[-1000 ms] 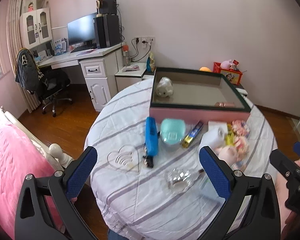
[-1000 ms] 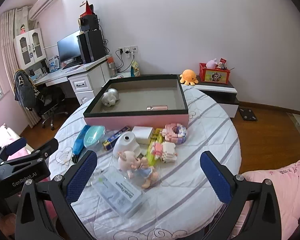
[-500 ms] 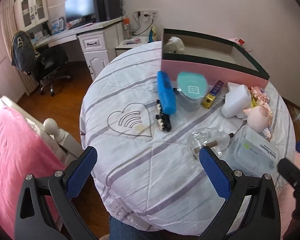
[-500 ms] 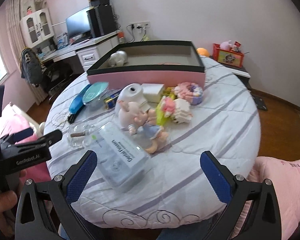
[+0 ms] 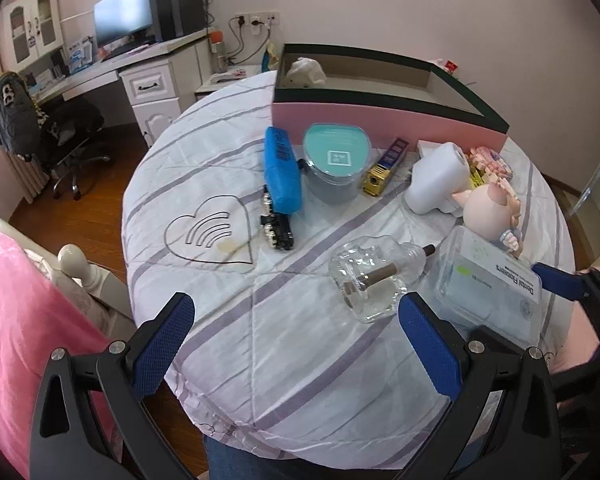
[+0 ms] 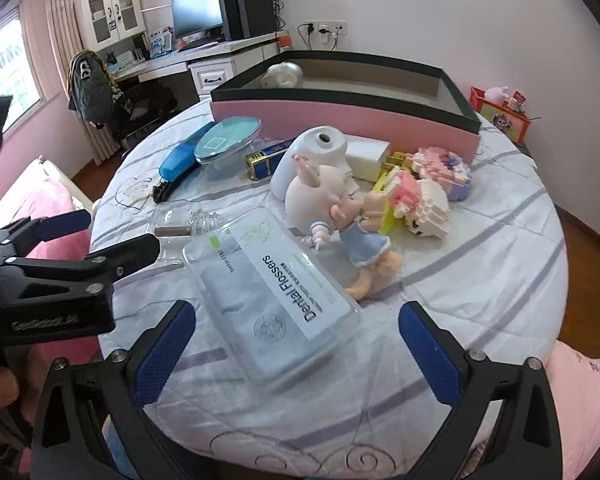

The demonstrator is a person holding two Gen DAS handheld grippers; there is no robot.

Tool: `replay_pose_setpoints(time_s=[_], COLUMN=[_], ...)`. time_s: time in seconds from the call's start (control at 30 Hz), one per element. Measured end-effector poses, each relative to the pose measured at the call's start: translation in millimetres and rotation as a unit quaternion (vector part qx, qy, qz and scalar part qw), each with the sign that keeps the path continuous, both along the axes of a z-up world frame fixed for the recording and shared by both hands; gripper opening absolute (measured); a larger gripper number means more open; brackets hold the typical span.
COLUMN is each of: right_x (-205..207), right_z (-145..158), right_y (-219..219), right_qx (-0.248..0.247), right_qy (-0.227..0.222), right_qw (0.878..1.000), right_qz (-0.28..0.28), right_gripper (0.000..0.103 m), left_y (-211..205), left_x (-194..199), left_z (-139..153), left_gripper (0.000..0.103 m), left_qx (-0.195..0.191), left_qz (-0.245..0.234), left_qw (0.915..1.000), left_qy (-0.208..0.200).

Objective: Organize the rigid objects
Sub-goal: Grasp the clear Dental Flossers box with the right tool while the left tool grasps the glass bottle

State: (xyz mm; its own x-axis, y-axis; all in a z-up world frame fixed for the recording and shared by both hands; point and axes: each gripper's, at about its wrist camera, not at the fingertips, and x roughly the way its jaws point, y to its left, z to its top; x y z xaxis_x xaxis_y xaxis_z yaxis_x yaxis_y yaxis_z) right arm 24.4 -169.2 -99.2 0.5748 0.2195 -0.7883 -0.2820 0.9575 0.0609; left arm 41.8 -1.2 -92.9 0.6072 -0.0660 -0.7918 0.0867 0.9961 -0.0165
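1. Left wrist view: the left gripper (image 5: 296, 340) hangs over the near edge of the round table (image 5: 236, 344), jaws spread wide, holding nothing. Just ahead and to the right lies a clear glass bottle (image 5: 374, 276) on its side, a brown stick inside. Beyond it sit a blue case (image 5: 282, 170), a teal-lidded tub (image 5: 336, 160) and a white dispenser (image 5: 440, 178). The pink box (image 5: 384, 122) stands at the far side, a pale figurine in its corner.

2. Right wrist view: the right gripper (image 6: 296, 340) is also wide open and empty. It is lined up on the clear floss box (image 6: 272, 292), which lies flat between its fingers' reach. A pig doll (image 6: 332, 208) lies just behind, touching or nearly touching it; block toys (image 6: 424, 184) sit further back.

3. Judgement: the step looks like picking up the floss box for the pink box. Best to close across its narrow sides, low down, since the smooth plastic may slip, and lift straight up so the doll is not dragged.
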Motion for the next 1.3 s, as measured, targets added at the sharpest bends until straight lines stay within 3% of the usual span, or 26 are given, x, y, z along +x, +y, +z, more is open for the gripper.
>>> replay_pose_setpoints(time_s=[0.1,0.23,0.7,0.87,1.0,1.3], right_x=[4.3,-1.2,-10.3,-9.3,-6.2,-13.5], right_z=[-8.2,-10.3,-7.2,-9.6,-8.9,-1.3], right_y=[2.1,0.2,-20.2,-14.8,-10.4,-11.4], right_qx=[0.004,0.006,0.015,0.011,0.018,0.042], right_qy=[0.009,0.003,-0.004,-0.013,-0.013,-0.016], right_qw=[1.000,1.000,1.000,1.000,0.999,0.999], right_qz=[0.010,0.026,0.022,0.026,0.027,0.030], right_gripper=[0.079,0.072,0.070,0.071,0.069,0.064], left_y=[-5.2,-14.7,-31.7,-29.7,-26.0,-19.1], left_x=[1.3,7.0,34.3,33.4,28.7,18.7], left_z=[-3.7,-7.7,-22.9,-23.3,-19.5,-11.0], left_gripper=[0.103,0.103,0.101,0.088,0.061,0.061], left_qx=[-0.002,-0.008,-0.010,-0.001,-0.005,-0.021], left_qz=[-0.014,-0.029,-0.033,-0.047,-0.048,-0.046], left_qw=[0.9999,0.9994,0.9993,0.9989,0.9989,0.9987], left_qy=[0.008,0.017,0.013,0.002,-0.003,0.003])
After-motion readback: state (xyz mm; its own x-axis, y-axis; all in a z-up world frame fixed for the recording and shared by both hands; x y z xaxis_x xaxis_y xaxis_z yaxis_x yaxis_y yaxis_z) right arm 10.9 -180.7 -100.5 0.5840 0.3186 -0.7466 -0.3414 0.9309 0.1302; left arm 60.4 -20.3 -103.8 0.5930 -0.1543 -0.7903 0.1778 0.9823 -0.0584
